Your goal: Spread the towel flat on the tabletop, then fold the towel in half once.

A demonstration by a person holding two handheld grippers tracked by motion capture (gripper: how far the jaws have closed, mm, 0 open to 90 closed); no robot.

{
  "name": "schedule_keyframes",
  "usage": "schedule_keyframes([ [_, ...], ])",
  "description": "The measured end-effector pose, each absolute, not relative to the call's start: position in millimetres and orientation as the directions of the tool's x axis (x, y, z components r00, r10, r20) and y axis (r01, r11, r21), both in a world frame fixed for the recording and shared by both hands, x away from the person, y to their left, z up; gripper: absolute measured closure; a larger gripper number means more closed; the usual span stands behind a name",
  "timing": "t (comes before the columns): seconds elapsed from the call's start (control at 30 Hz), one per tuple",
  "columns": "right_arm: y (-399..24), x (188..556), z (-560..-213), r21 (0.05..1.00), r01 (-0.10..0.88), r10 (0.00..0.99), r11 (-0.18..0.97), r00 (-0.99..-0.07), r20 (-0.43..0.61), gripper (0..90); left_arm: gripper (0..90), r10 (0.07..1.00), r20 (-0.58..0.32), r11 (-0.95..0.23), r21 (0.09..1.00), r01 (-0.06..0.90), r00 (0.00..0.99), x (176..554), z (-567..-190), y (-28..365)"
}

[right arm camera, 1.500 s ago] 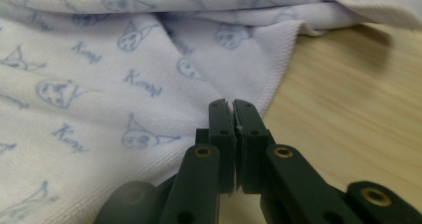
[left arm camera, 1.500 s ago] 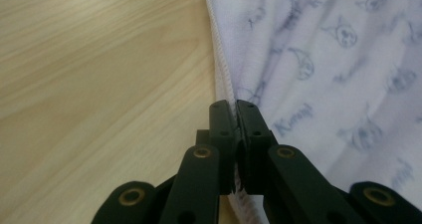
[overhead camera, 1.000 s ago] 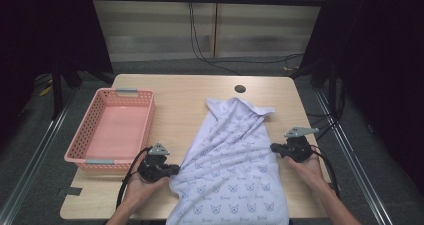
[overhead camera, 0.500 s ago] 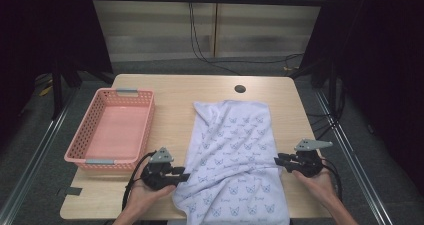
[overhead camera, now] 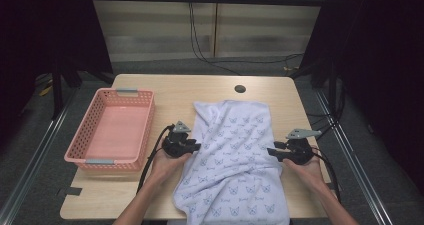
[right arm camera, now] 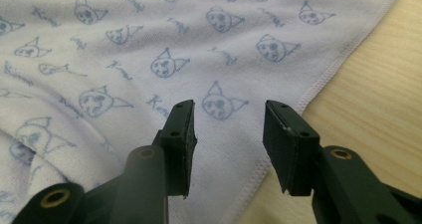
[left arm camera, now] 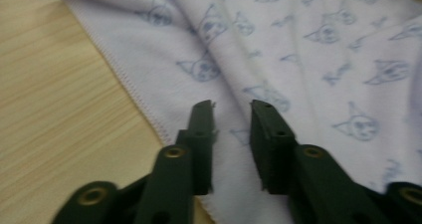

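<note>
A: What has just changed with the pale lilac towel printed with little cat faces?

B: Both grips have come off it. A second ago each side hem was pinched and the far end was lifted and bunched; now it lies flat on the light wooden counter, its far end spread out ahead of both tools and its near end hanging over the edge by the person's forearms.

A: And the left hand-held gripper?

B: Its jaws have just been opening and stand apart. In the left gripper view they hover over the towel's left hem with cloth below them but nothing pinched between the pads. It has also slid forward along that edge since a second ago.

A: The right hand-held gripper?

B: The same: jaws just opened, now apart. In the right gripper view the right hem runs just under its outer jaw, with bare wood beyond.

A: So where does that leave the work?

B: I'd judge the spreading step is over and a fresh grasp comes next, probably for a fold. The pink plastic mesh basket sits outboard of the left tool, with nothing in it.
</note>
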State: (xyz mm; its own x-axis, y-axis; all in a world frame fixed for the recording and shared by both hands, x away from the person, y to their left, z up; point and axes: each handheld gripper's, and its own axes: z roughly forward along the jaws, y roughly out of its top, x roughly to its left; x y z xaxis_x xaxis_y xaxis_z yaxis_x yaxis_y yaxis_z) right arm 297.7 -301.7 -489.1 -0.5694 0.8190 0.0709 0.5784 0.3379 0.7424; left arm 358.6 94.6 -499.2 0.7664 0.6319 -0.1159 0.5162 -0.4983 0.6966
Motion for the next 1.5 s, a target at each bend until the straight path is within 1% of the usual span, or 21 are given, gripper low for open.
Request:
schedule_keyframes([
  [0.07,-299,299,-492,0.735,0.58,0.816,0.351,-0.575,0.063,54.0,65.3,0.63,-0.085,-0.502,0.713,0.489,0.772,355,-502,98],
  [0.1,-298,300,-493,0.728,0.586,0.817,0.356,-0.573,0.062,53.3,71.6,0.635,-0.059,-0.523,0.702,0.484,0.77,353,-500,100],
  [0.13,-297,300,-495,0.722,0.585,0.814,0.368,-0.578,0.053,52.5,76.0,0.635,-0.063,-0.525,0.696,0.49,0.77,352,-499,101],
  [0.2,-294,300,-499,0.705,0.597,0.818,0.382,-0.574,0.042,51.6,83.5,0.631,-0.046,-0.537,0.694,0.48,0.774,346,-499,107],
  [0.23,-294,299,-500,0.698,0.597,0.818,0.396,-0.575,0.027,51.2,85.2,0.633,-0.048,-0.541,0.687,0.485,0.773,342,-498,112],
  [0.33,-294,295,-501,0.694,0.594,0.818,0.406,-0.575,0.014,54.2,84.9,0.642,-0.102,-0.509,0.684,0.522,0.76,330,-497,125],
  [0.4,-296,290,-501,0.693,0.601,0.823,0.398,-0.567,0.019,60.8,83.8,0.635,-0.101,-0.513,0.686,0.516,0.766,322,-498,132],
  [0.5,-299,280,-499,0.687,0.606,0.819,0.402,-0.573,0.027,72.4,82.3,0.638,-0.144,-0.487,0.686,0.541,0.757,320,-498,136],
  [0.53,-299,276,-498,0.68,0.61,0.814,0.406,-0.58,0.034,77.3,82.3,0.639,-0.142,-0.491,0.681,0.543,0.756,318,-497,136],
  [0.57,-298,271,-497,0.674,0.607,0.806,0.421,-0.592,0.029,78.9,82.4,0.632,-0.147,-0.493,0.681,0.542,0.761,317,-497,136],
  [0.7,-296,250,-496,0.67,0.603,0.792,0.433,-0.609,0.036,81.3,85.7,0.594,-0.179,-0.508,0.673,0.538,0.784,306,-497,134],
  [0.87,-296,228,-494,0.658,0.622,0.787,0.424,-0.612,0.071,81.9,85.9,0.566,-0.186,-0.537,0.656,0.531,0.803,286,-495,139],
  [1.0,-295,208,-492,0.638,0.634,0.768,0.437,-0.633,0.102,81.8,85.9,0.539,-0.216,-0.554,0.638,0.535,0.814,265,-493,146],
  [1.1,-289,192,-487,0.594,0.655,0.751,0.467,-0.648,0.124,81.3,86.0,0.485,-0.214,-0.605,0.619,0.501,0.848,251,-490,150],
  [1.13,-286,187,-486,0.589,0.657,0.748,0.471,-0.651,0.128,81.2,85.9,0.48,-0.198,-0.613,0.621,0.488,0.854,248,-489,152],
  [1.17,-283,184,-485,0.587,0.648,0.741,0.484,-0.661,0.118,79.8,85.9,0.485,-0.207,-0.602,0.626,0.496,0.85,247,-490,154],
  [1.2,-280,182,-484,0.601,0.632,0.742,0.49,-0.664,0.093,76.4,84.6,0.495,-0.22,-0.589,0.627,0.51,0.841,249,-490,155],
  [1.27,-281,184,-481,0.633,0.633,0.753,0.446,-0.648,0.117,69.9,80.2,0.516,-0.211,-0.568,0.642,0.516,0.83,253,-489,155],
  [1.33,-286,192,-477,0.673,0.619,0.772,0.404,-0.626,0.112,63.8,73.8,0.523,-0.224,-0.537,0.662,0.522,0.822,261,-485,153],
  [1.43,-295,209,-474,0.719,0.598,0.8,0.355,-0.592,0.097,54.2,69.0,0.545,-0.241,-0.492,0.684,0.539,0.803,276,-482,147],
  [1.5,-299,224,-473,0.736,0.58,0.816,0.348,-0.575,0.067,51.2,66.7,0.553,-0.222,-0.49,0.693,0.529,0.803,285,-481,140],
])
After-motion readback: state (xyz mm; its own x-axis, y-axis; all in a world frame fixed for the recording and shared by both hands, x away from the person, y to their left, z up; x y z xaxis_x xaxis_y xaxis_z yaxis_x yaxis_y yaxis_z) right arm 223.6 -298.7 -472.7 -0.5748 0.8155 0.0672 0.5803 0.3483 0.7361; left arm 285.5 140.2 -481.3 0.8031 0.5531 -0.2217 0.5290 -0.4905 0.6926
